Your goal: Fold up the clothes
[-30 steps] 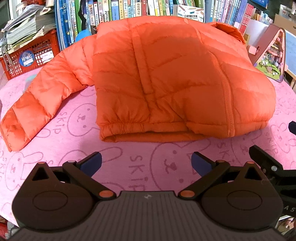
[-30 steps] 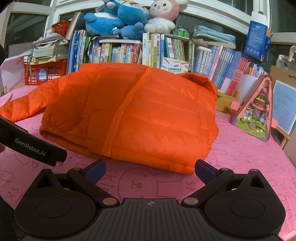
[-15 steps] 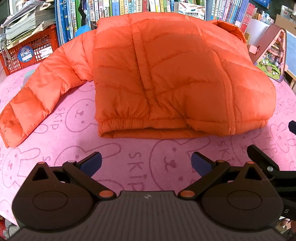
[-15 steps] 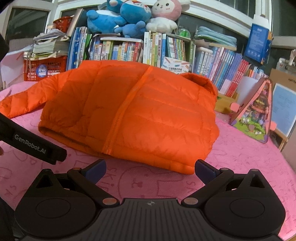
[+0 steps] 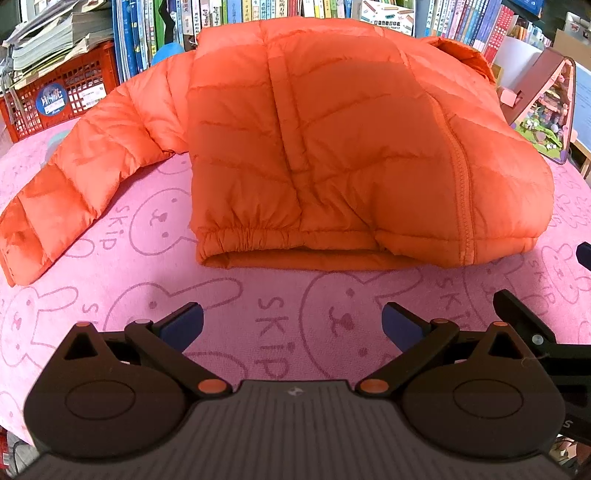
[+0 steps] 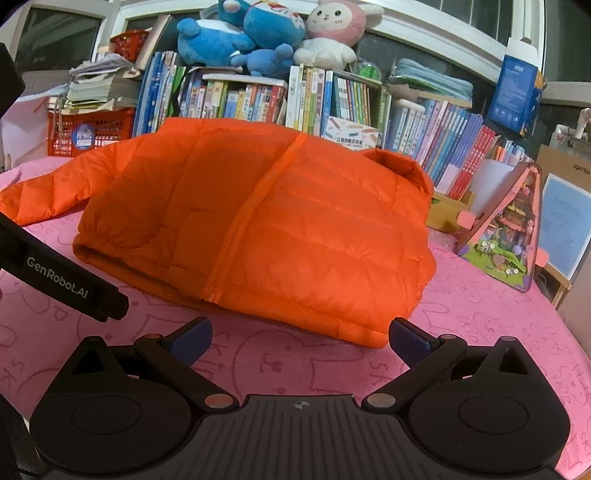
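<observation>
An orange puffer jacket (image 5: 332, 147) lies on the pink bunny-print cloth (image 5: 258, 302), its right side folded over the body. One sleeve (image 5: 81, 177) stretches out to the left, flat on the cloth. My left gripper (image 5: 291, 323) hovers open just in front of the jacket's hem, holding nothing. In the right wrist view the same jacket (image 6: 280, 229) fills the middle, and my right gripper (image 6: 299, 338) stands open in front of its near corner, apart from it. The left gripper's black body (image 6: 62, 273) crosses that view's left side.
Rows of books (image 6: 332, 99) and plush toys (image 6: 273, 33) line the back. A red crate (image 5: 55, 99) with papers stands at the back left. A pink house-shaped toy (image 6: 509, 229) stands on the right near the table's edge.
Both views have risen and pulled slightly back; the jacket sits a little higher in the left wrist view. The jacket itself has not moved, and both grippers stay open.
</observation>
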### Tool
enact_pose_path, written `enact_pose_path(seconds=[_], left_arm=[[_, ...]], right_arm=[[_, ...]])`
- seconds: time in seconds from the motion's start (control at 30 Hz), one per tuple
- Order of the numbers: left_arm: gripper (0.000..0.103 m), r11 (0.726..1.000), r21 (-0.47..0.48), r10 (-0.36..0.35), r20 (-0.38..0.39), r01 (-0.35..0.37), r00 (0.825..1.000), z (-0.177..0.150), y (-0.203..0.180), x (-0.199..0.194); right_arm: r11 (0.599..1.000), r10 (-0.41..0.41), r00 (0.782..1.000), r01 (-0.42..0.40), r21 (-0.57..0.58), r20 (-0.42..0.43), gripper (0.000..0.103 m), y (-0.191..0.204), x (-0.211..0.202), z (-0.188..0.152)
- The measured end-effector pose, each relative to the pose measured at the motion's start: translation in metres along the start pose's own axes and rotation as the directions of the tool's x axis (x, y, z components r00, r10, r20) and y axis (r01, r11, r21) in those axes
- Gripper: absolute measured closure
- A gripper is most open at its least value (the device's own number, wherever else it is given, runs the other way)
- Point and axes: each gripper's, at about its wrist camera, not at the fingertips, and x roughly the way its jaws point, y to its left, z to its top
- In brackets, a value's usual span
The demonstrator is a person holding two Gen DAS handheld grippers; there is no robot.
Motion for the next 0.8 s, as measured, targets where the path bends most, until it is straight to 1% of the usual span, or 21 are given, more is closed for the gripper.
enact_pose_path(seconds=[0.17, 0.3, 0.4, 0.47, 0.53, 0.57, 0.6, 0.63, 0.67, 0.7, 0.73, 0.77, 0.8], left_arm=[[0.0, 1.0, -0.003, -0.004, 0.008, 0.004, 1.0, 0.001, 0.003, -0.001], [0.0, 1.0, -0.012, -0.021, 0.071, 0.022, 0.997, 0.008, 0.019, -0.003], [0.0, 1.0, -0.02, 0.016, 0.11, -0.014, 0.994, 0.016, 0.033, -0.003], [0.0, 0.999, -0.013, 0.044, 0.124, -0.043, 0.991, 0.02, 0.038, -0.002], [0.0, 0.999, -0.004, 0.039, 0.127, -0.039, 0.991, 0.018, 0.04, -0.001], [0.0, 1.0, 0.004, 0.026, 0.125, -0.026, 0.992, 0.017, 0.038, 0.0], [0.0, 1.0, 0.012, 0.012, 0.123, -0.013, 0.992, 0.015, 0.037, 0.001], [0.0, 1.0, 0.02, -0.002, 0.12, -0.001, 0.993, 0.013, 0.035, 0.002], [0.0, 0.999, 0.029, -0.018, 0.12, 0.014, 0.993, 0.012, 0.033, 0.003], [0.0, 0.999, 0.04, -0.037, 0.125, 0.033, 0.991, 0.011, 0.03, 0.006], [0.0, 0.998, 0.048, -0.057, 0.134, 0.051, 0.989, 0.011, 0.026, 0.008], [0.0, 0.996, 0.054, -0.072, 0.14, 0.065, 0.988, 0.012, 0.023, 0.01], [0.0, 0.996, 0.057, -0.078, 0.142, 0.071, 0.987, 0.014, 0.018, 0.014]], right_arm=[[0.999, -0.02, 0.999, 0.021, -0.031, 0.033, 0.0, 0.005, 0.001, -0.005], [0.999, -0.031, 0.999, 0.033, -0.042, 0.044, 0.0, 0.007, 0.008, -0.006], [0.987, -0.064, 0.997, 0.07, -0.142, 0.045, 0.001, 0.017, 0.019, -0.005], [0.974, -0.09, 0.994, 0.099, -0.204, 0.055, 0.005, 0.024, 0.027, -0.005], [0.964, -0.112, 0.991, 0.125, -0.233, 0.069, 0.009, 0.03, 0.036, -0.001], [0.963, -0.115, 0.99, 0.129, -0.234, 0.076, 0.014, 0.031, 0.04, 0.002], [0.966, -0.117, 0.989, 0.133, -0.221, 0.086, 0.021, 0.029, 0.044, 0.006], [0.97, -0.119, 0.988, 0.136, -0.203, 0.096, 0.026, 0.027, 0.047, 0.011], [0.977, -0.115, 0.988, 0.132, -0.166, 0.105, 0.034, 0.022, 0.049, 0.018], [0.985, -0.109, 0.987, 0.124, -0.124, 0.114, 0.036, 0.016, 0.05, 0.026], [0.993, -0.087, 0.988, 0.096, -0.067, 0.127, 0.041, 0.008, 0.05, 0.035], [0.998, -0.06, 0.988, 0.064, -0.023, 0.139, 0.049, 0.0, 0.048, 0.042], [0.999, -0.035, 0.988, 0.033, 0.016, 0.151, 0.053, -0.008, 0.047, 0.049]])
